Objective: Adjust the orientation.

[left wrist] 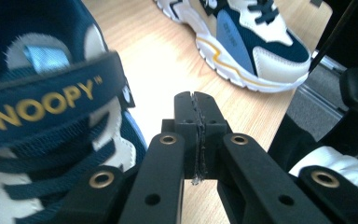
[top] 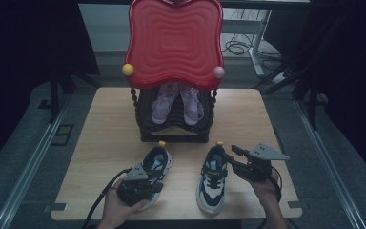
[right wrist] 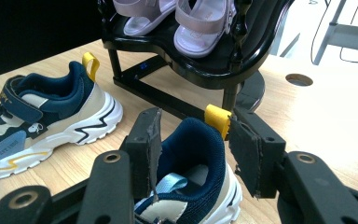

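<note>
So we've got both hands coming in from the near edge of the desk [top: 109,119], each holding a set of tongs. The left tongs [top: 140,187] sit low at the near left, angled down over the toe end of the left sneaker [top: 155,167]. In the left gripper view those tongs [left wrist: 196,122] are pinched fully together with nothing between the pads, hanging over bare wood just beside the shoe's strap. The strap reads SNOOPY in yellow letters on navy.

The right tongs [top: 234,157] are held roughly level by the right hand [top: 266,187], pointing left at the right sneaker [top: 213,180]. In the right gripper view the right tongs [right wrist: 196,154] stand partly apart around the heel collar of that sneaker [right wrist: 193,186], one pad on each side of the padded opening. We can't tell for sure whether the pads actually press on the collar.

Materials: both sneakers are chunky kids' trainers, with navy mesh, cream panels, a thick white sole with a zigzag line, a yellow pull loop [right wrist: 218,119] at the heel and a light blue lining tab inside. The tong pads look like rough black foam on hard black plastic arms with brass-coloured rivets.

At the far side of the desk stands a small black chair-shaped rack [top: 174,129] with twisted posts and a glossy red wavy backrest [top: 174,40]. A pair of pale lilac sandals [top: 177,102] sits on its seat. The desk itself is light wood grain with rounded corners.
</note>
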